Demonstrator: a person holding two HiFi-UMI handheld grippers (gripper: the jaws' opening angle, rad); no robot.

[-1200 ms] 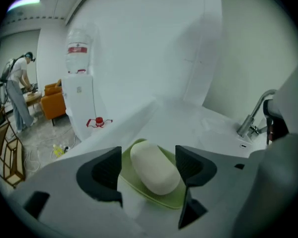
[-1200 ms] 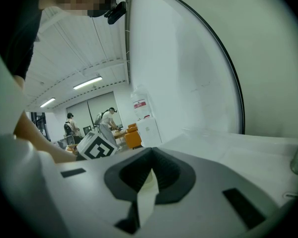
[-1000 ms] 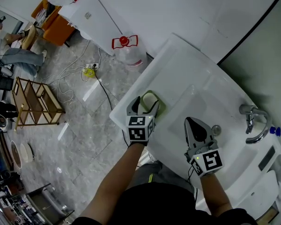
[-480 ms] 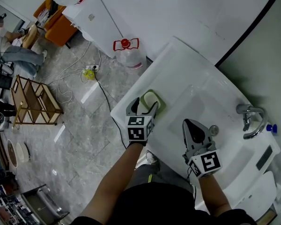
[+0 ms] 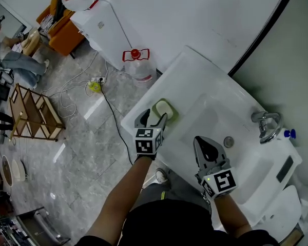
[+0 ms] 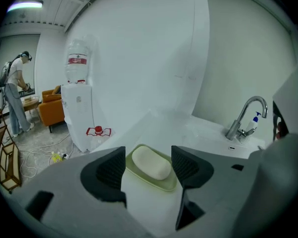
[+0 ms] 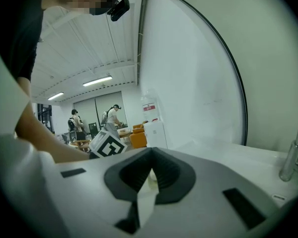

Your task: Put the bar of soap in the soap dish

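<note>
Bright, even light; fisheye bend, dark corners in both gripper views

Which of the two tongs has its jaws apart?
The left tongs, at the soap dish: jaws apart, though they have just been closing slightly, gripping nothing; the soap lies ahead in the dish. The right tongs, over the basin, are shut.

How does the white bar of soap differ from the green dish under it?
The white oval bar of soap is rounded and thick; the pale green shallow soap dish is thin and low-rimmed. The soap is smaller, lying inside the dish. Both are oblong with rounded corners.
</note>
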